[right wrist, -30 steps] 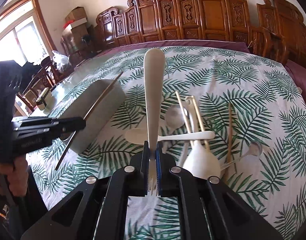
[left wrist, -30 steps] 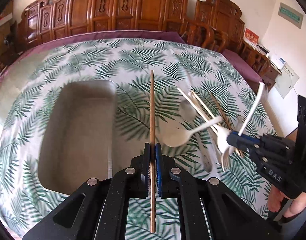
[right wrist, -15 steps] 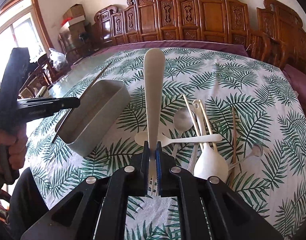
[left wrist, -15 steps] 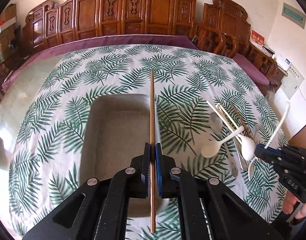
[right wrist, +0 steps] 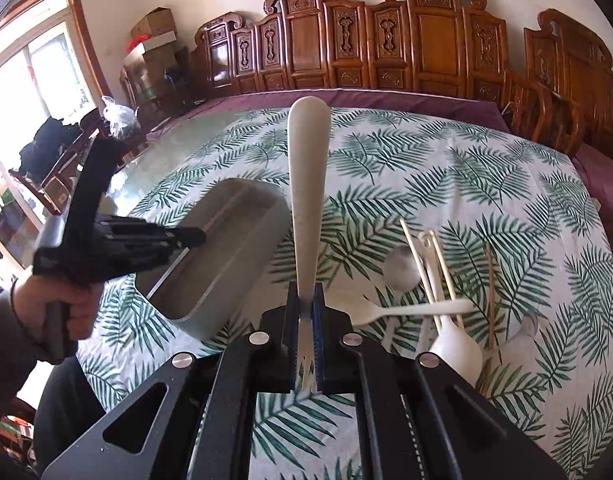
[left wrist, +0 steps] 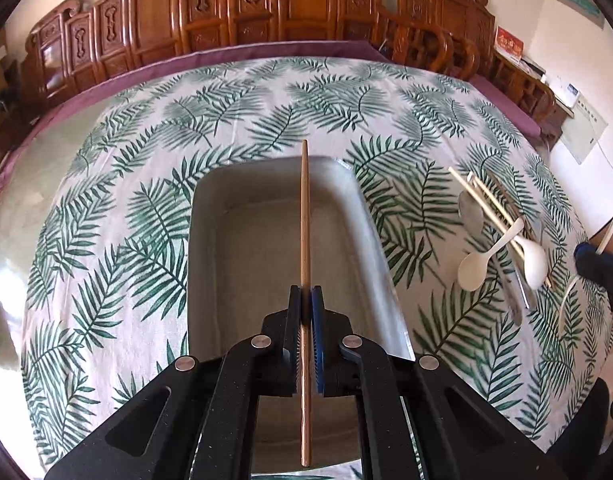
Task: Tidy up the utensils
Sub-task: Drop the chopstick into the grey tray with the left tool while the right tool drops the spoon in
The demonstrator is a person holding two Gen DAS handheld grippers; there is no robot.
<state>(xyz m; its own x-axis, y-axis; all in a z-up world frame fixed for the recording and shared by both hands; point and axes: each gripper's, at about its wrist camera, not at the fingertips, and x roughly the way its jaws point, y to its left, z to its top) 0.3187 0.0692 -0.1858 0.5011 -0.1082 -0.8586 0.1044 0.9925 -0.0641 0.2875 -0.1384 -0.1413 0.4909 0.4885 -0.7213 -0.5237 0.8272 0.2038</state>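
Wooden chopstick (left wrist: 304, 216) sits clamped in our left gripper (left wrist: 305, 304), jaws shut on it, above the bin (left wrist: 370, 240). Right gripper (right wrist: 305, 300) clamps a white fork (right wrist: 308, 184). Next we lower and release.

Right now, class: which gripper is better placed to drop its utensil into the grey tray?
Left gripper: its chopstick hangs over the tray; the right gripper's fork is beside it.

We see a matt grey tray (left wrist: 370, 216) with a duller brushed metal look, resting on a soft leaf-printed cloth (left wrist: 266, 112). The chopstick (left wrist: 304, 216) looks like smooth wood, the fork (right wrist: 308, 184) like matt cream plastic. Far behind stand glossy carved wooden chairs (right wrist: 426, 40).
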